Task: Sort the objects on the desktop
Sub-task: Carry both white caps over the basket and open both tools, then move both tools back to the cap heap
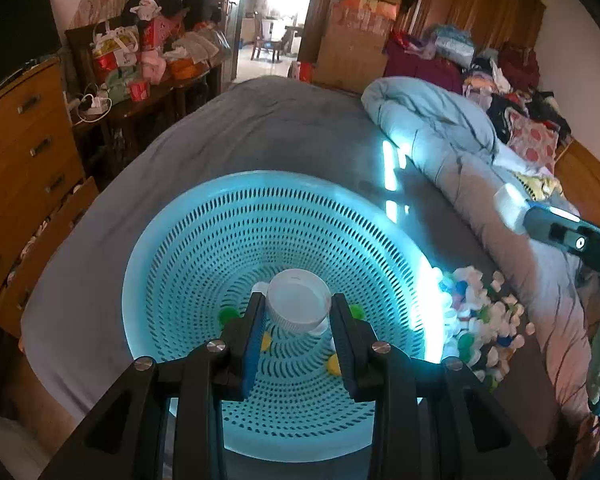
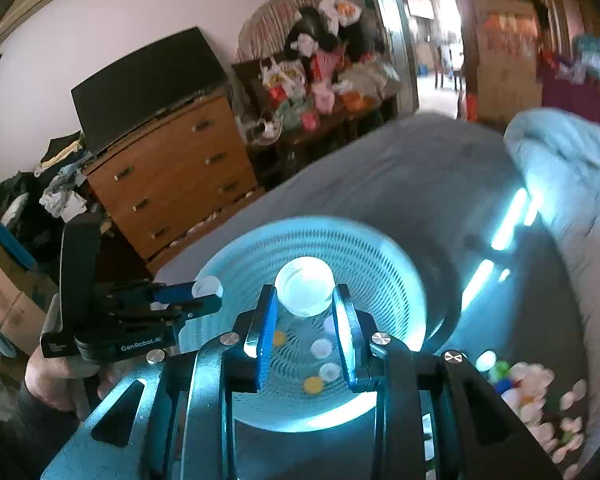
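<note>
Caps sit pinched in both tongs: left tongs point(image 1: 298, 312) grip a white cap point(image 1: 298, 300), right tongs point(image 2: 305, 304) another cap point(image 2: 305, 286), both above the blue basket point(image 1: 172, 264) on the bed point(image 1: 260, 120). Either cap, gripped only at its rim, could slip early and miss. Each cap's open side faces up; round, no long axis.
</note>
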`<state>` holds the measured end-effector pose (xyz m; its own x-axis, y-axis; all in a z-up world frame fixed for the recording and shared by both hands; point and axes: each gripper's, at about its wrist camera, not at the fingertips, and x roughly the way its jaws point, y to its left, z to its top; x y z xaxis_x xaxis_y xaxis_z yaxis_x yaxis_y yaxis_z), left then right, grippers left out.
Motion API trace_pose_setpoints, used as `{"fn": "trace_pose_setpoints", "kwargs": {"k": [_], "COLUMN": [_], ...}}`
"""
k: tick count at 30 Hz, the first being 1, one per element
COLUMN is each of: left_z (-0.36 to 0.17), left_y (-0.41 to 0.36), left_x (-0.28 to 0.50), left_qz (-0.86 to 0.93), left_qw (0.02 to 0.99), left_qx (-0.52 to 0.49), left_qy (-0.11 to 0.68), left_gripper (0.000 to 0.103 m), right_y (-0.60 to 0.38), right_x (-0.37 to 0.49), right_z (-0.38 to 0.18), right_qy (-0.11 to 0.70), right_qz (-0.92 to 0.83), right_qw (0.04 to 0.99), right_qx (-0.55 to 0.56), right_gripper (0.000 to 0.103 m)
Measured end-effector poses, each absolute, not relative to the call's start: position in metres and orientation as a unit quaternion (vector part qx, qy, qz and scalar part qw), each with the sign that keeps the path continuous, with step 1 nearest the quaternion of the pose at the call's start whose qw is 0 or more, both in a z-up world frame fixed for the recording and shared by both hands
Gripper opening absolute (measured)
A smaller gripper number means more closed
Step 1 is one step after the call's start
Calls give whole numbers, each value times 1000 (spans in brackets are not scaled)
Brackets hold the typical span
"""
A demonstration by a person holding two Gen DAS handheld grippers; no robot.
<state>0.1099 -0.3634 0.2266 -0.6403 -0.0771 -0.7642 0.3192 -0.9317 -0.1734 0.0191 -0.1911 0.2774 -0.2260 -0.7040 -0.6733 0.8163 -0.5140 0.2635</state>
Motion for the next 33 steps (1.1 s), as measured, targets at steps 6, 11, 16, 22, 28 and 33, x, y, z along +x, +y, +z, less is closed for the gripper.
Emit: {"fn": "trace_pose_setpoints", "kwargs": {"k": [6,11,16,22,28,33], "left_z": [219,219,230,245,253,202], "left_y": [-366,-365,-358,-349,-261,-160], "left_x": [108,103,109,127,150,147], "left_qz": [-890,-891,-907,-920,-945,-931], "left_qw": [108,105,136,122,32,-65], "left_qx": [416,416,377,348,319,356], "left_qy": [151,148,128,136,66,34], "left_gripper": [35,35,103,102,99,92], "right_y": [-195,-199,-195,-150,-44,73], "right_x": [20,23,26,43,71,77], "right_z": [268,269,279,304,261,160], "right_qy": [83,88,83,60,53,5], "right_qz": [-775,-776,-808,-832,-876,-872], "right_qw": [485,484,460,459,383,263], "right_qx": [397,395,360,306,290,412], "right_gripper": [25,25,75,75,75,74]}}
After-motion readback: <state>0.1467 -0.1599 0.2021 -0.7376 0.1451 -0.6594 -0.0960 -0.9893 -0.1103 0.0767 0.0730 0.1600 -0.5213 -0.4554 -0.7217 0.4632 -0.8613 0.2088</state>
